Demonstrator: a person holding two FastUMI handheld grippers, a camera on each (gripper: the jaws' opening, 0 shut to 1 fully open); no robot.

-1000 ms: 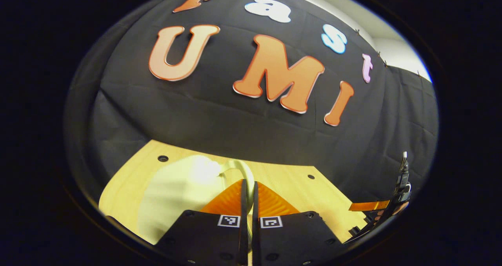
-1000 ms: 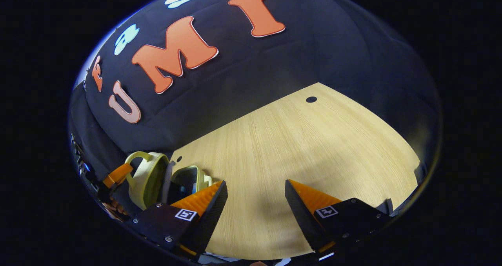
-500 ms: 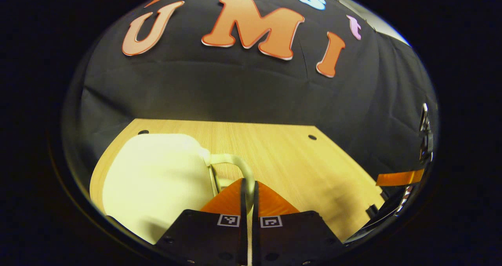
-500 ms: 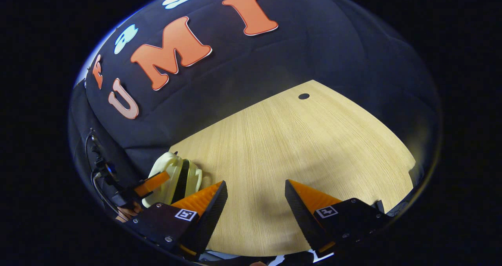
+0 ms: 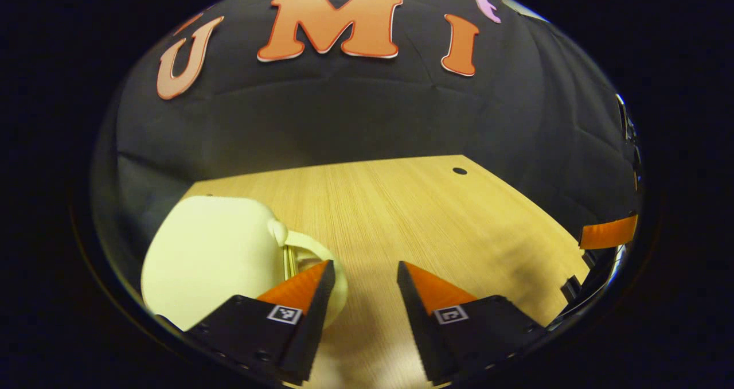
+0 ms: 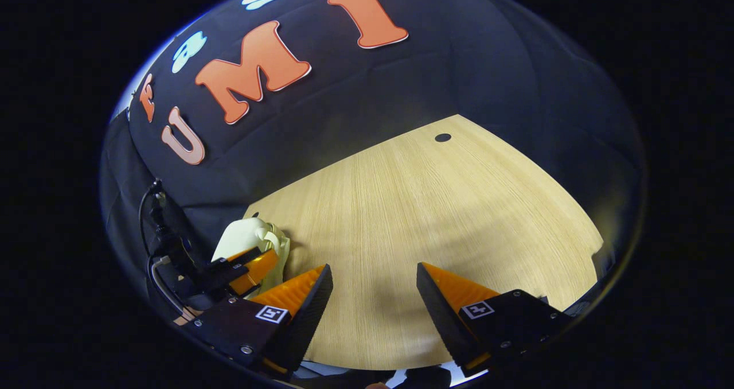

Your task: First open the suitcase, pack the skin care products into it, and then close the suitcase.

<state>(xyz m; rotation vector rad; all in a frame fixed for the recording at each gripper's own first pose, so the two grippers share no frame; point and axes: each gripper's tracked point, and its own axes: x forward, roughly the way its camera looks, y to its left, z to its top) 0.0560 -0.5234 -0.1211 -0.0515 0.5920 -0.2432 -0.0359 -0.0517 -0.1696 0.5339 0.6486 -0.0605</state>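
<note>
Here we are over the wooden desk (image 5: pixel 401 217), and the pale cream suitcase (image 5: pixel 209 254) lies shut on it at the lower left of the left gripper view, its rounded shell facing up and its looped handle (image 5: pixel 321 263) pointing toward the camera. The left tongs (image 5: pixel 360 274) are released, fingers spread wide apart with bare desk showing between them; the near finger sits right over the handle's loop, and whether it touches the loop cannot be told from this angle. Nothing is gripped there. At the right edge of that same view, a piece of the right tongs (image 5: pixel 608 232) pokes in, well apart from the suitcase. Over to the right gripper view: the right tongs (image 6: pixel 374 277) are also released, fingers wide, hovering above open wood grain with nothing between them. Off to the lower left of that view sits the suitcase (image 6: pixel 243 237), closed, close to the desk's far-left edge by the black cloth wall (image 6: pixel 401 85), and the left tongs (image 6: pixel 241 268) show just in front of it, with a cable trailing up behind. A small dark hole (image 6: pixel 442 137) marks the desk's far corner.
</note>
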